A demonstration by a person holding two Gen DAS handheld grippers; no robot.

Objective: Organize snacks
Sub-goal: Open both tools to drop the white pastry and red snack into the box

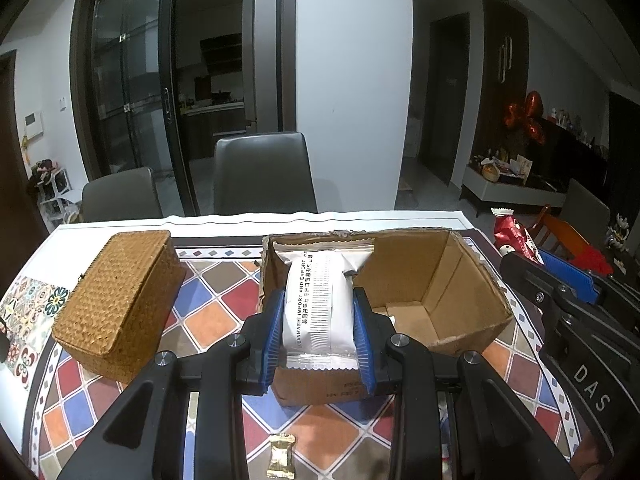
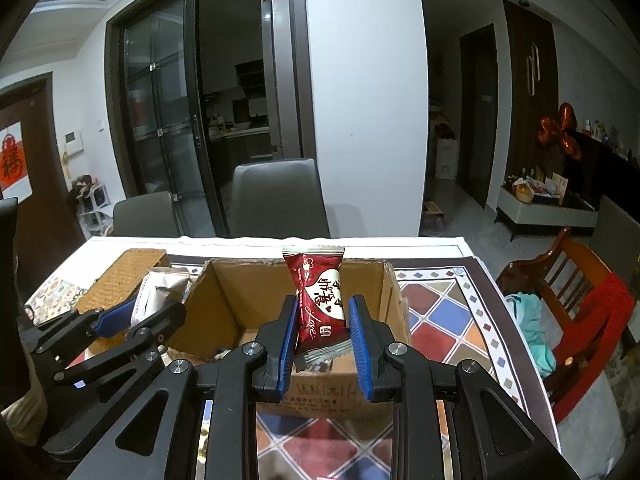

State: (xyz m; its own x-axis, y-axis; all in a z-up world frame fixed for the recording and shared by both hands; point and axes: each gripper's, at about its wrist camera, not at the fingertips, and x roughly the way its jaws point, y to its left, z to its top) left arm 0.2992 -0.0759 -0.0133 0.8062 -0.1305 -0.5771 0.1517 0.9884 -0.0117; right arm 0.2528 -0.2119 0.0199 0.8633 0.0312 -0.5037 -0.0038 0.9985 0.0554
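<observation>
My left gripper [image 1: 319,308] is shut on a white snack packet [image 1: 318,304] with black print, held over the near left part of an open cardboard box [image 1: 448,272]. My right gripper [image 2: 322,318] is shut on a red snack packet [image 2: 318,300], held upright over the same cardboard box [image 2: 224,304]. In the left wrist view the red snack packet [image 1: 516,236] and the right gripper's blue pad show at the far right. In the right wrist view the left gripper [image 2: 132,312] and its white snack packet [image 2: 154,296] appear at the left. The box's floor looks mostly bare.
A woven lidded basket [image 1: 120,300] stands left of the box on the patterned tablecloth [image 1: 224,304]. A small gold-wrapped candy [image 1: 281,456] lies near the table's front edge. Grey chairs [image 1: 264,176] stand behind the table and a red wooden chair [image 2: 580,304] at its right.
</observation>
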